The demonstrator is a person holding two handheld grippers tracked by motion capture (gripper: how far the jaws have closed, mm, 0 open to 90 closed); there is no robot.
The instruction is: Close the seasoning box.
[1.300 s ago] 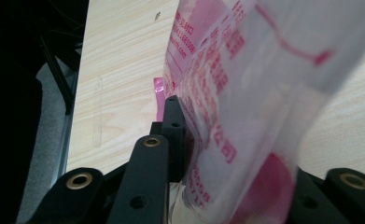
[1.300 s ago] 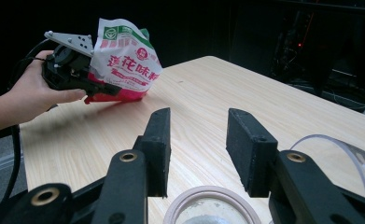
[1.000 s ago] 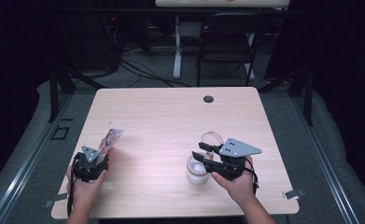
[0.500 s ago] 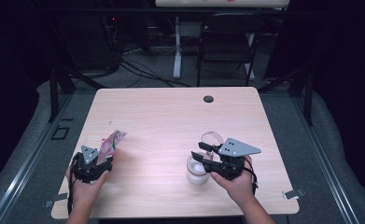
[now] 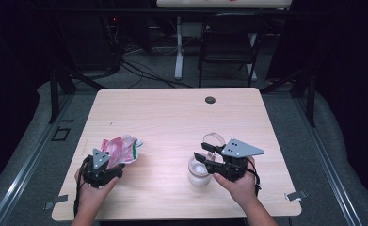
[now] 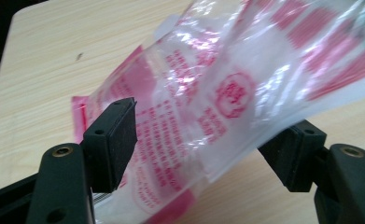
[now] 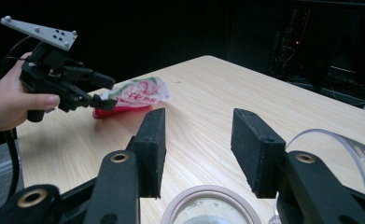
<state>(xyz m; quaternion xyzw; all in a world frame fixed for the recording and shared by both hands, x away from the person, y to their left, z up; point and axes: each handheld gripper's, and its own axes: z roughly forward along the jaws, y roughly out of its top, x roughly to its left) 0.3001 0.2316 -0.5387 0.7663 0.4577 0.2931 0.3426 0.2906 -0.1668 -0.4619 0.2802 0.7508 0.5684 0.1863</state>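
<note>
Work in hand: a red-and-clear plastic bag (image 5: 121, 149) and an open jar (image 5: 198, 172) are being handled at the near edge of the table (image 5: 172, 113).
Done so far: the jar is judged already opened, since its clear lid (image 5: 213, 140) lies just beyond it on the table.
Left to do: by the look of it, the bag has yet to be brought to the jar; they lie well apart, bag near left, jar near right.
Left gripper (image 5: 107, 165): its jaws have just been opening and stand wide; the bag lies between them, with the pads not seen pressing on it.
Right gripper (image 5: 204, 158): its jaws have just been opening further; they stand apart above the jar's rim, and nothing is held.
Count: one bag, one jar, one lid, two grippers, one small dark round thing (image 5: 210, 100) at the far edge.
</note>
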